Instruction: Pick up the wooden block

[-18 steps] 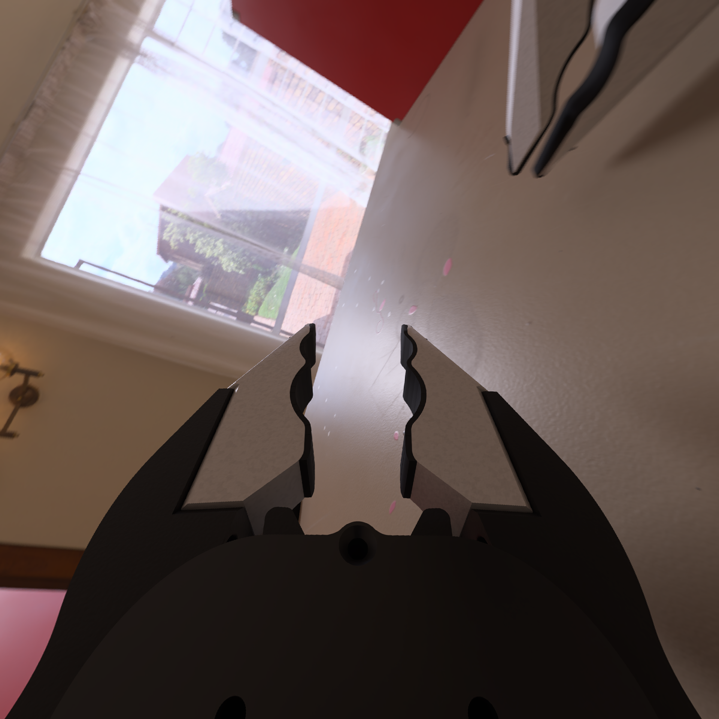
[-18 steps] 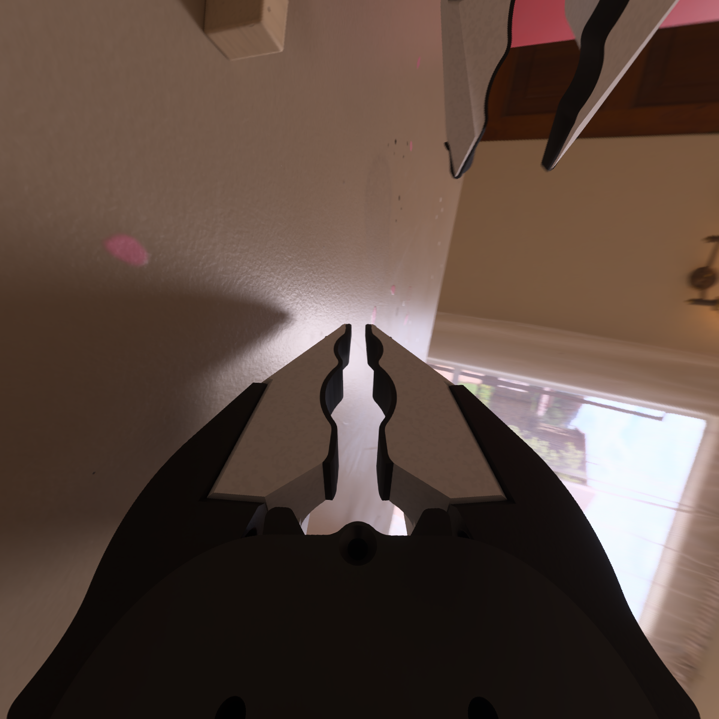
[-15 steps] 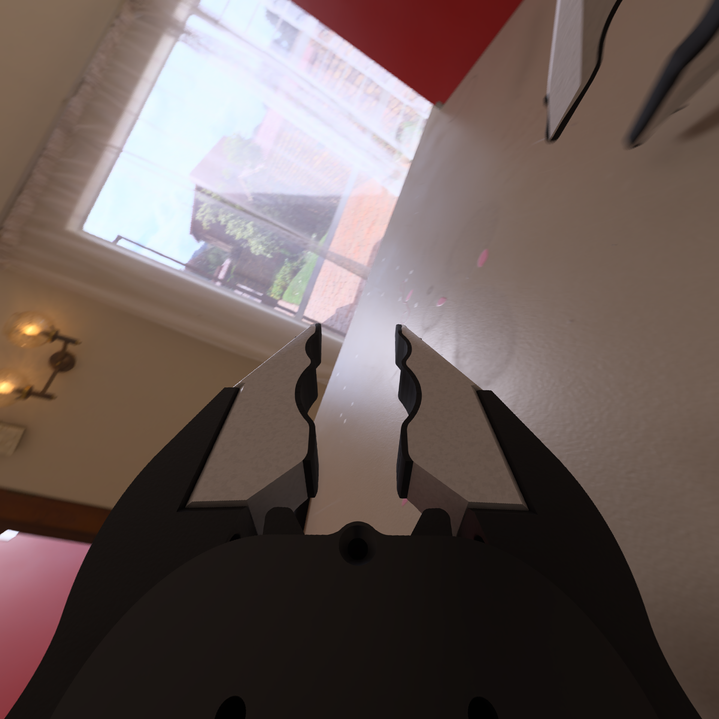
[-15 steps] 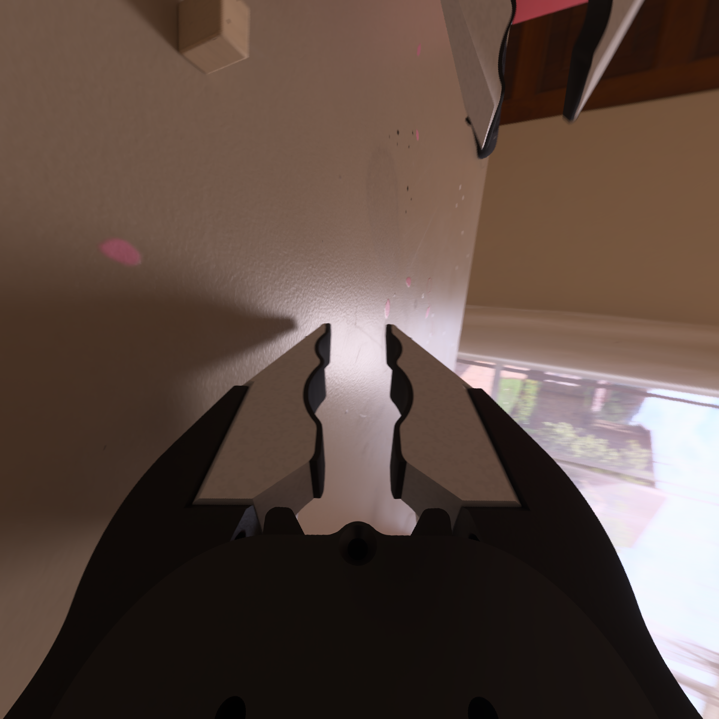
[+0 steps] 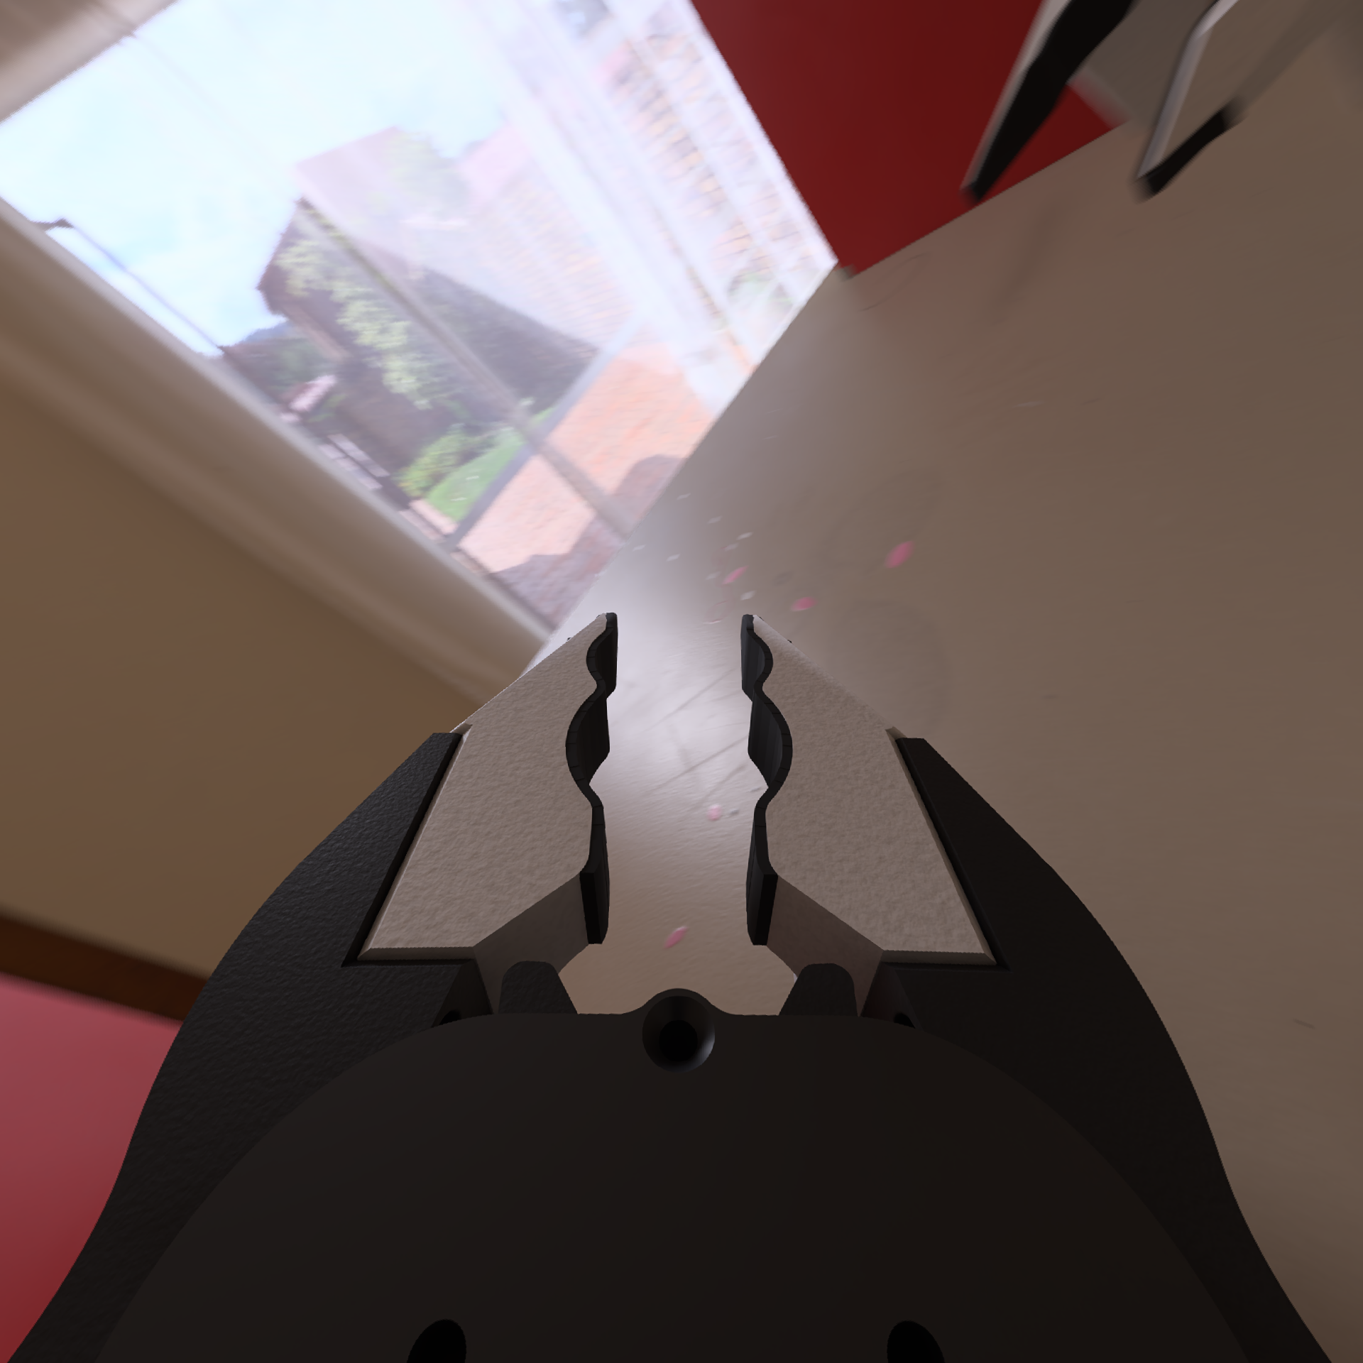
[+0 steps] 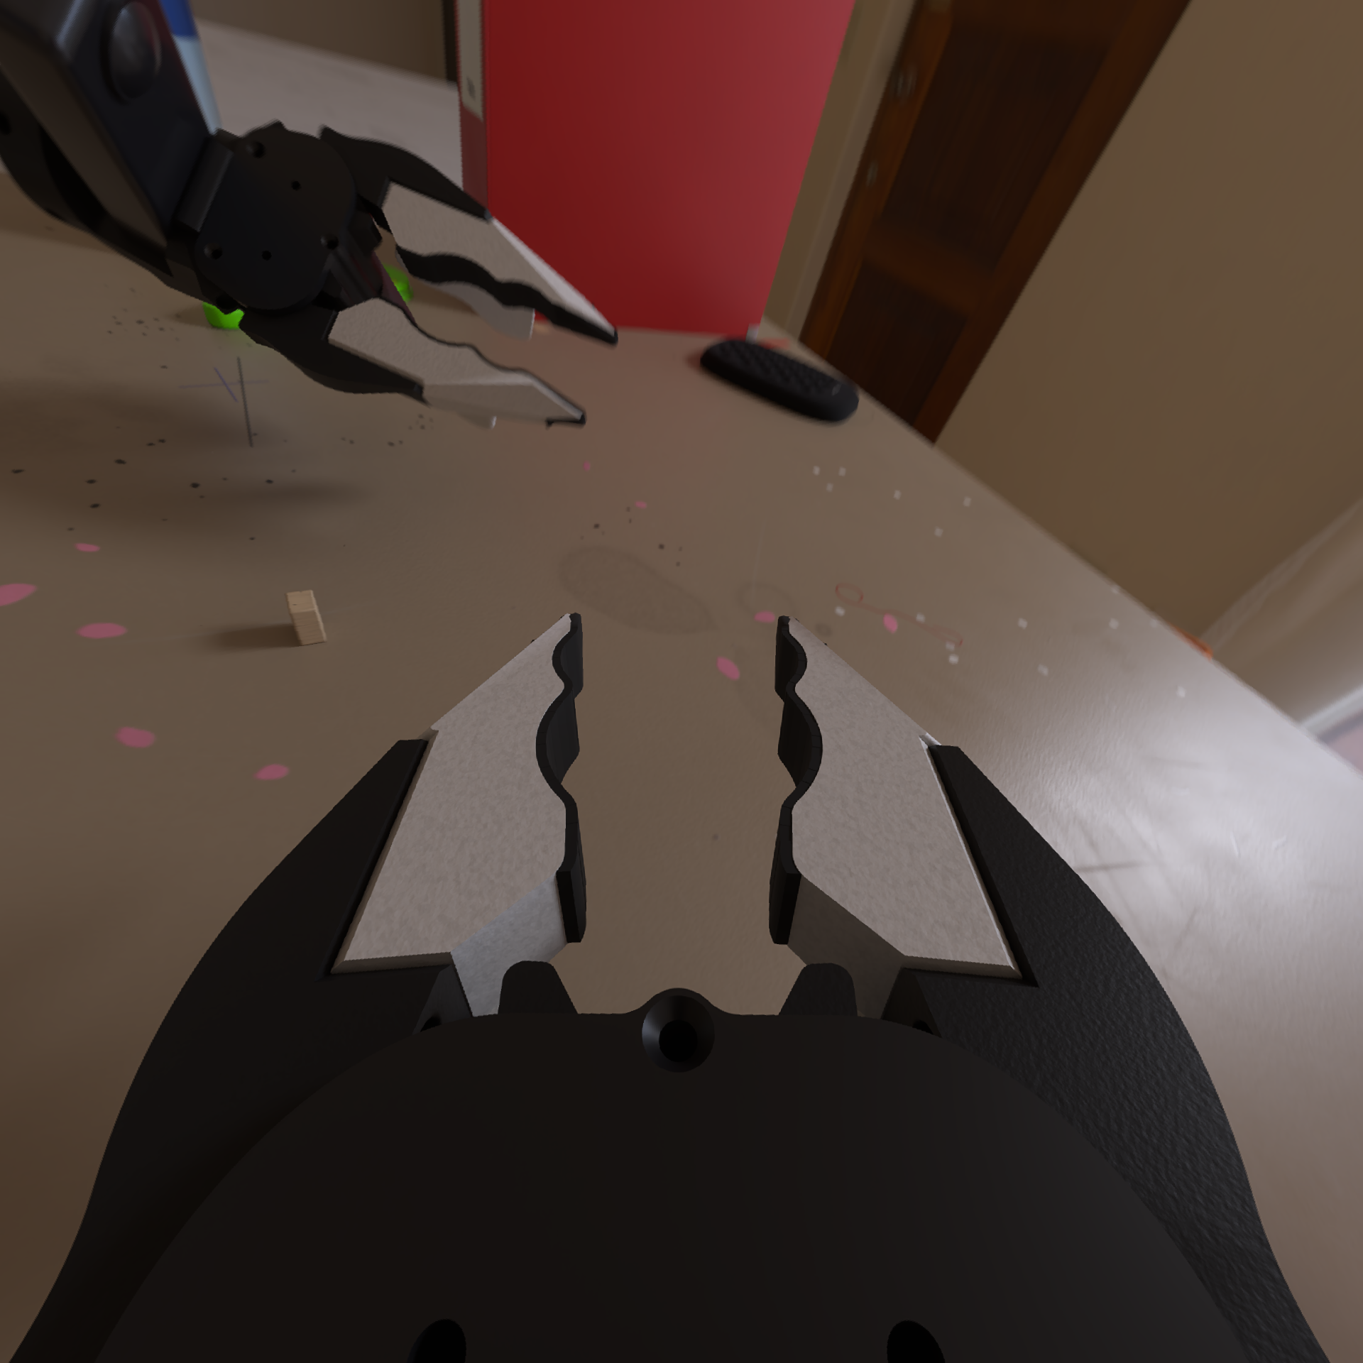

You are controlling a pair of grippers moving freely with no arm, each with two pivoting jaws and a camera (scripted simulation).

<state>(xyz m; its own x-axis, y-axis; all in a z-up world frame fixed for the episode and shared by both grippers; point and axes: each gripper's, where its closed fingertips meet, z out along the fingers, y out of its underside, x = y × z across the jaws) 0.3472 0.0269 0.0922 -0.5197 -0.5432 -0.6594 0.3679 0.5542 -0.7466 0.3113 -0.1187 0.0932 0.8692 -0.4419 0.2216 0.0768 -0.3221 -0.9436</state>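
The small pale wooden block (image 6: 306,618) sits left of centre on the tan tabletop (image 6: 959,664). My right gripper (image 6: 676,627) is spread and empty; the block looks light and rigid, so I'd pinch its flat opposite sides.

Left gripper (image 5: 678,642), fingers parted and empty, above the table (image 5: 1069,627) near its window-side edge. Right gripper (image 5: 1069,173) tips over the far edge.
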